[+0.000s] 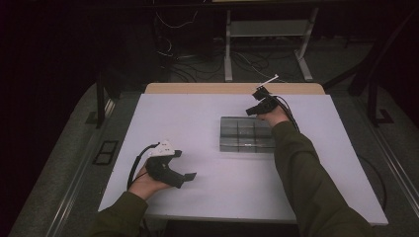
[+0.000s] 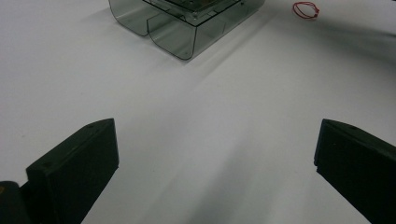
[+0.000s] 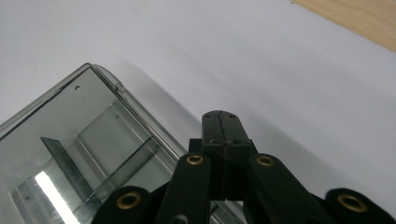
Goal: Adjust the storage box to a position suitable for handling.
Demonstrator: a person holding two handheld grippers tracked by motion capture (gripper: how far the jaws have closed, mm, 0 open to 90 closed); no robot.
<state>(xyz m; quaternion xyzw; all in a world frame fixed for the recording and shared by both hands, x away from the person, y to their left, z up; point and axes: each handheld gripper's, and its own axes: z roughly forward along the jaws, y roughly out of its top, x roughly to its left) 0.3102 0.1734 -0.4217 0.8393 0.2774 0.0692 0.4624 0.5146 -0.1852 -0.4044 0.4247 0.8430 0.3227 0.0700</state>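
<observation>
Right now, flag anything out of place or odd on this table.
One stray: a small red loop, like a rubber band, lies loose on the white table beside the clear divided box, not in it. Nothing looks spilled or damaged.

Dim room, perhaps grey floor (image 1: 59,163)

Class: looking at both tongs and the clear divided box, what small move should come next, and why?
Probably open the right tongs: they are shut with nothing between them, by the clear box's far corner, while the left tongs stand open, well short of it.
</observation>
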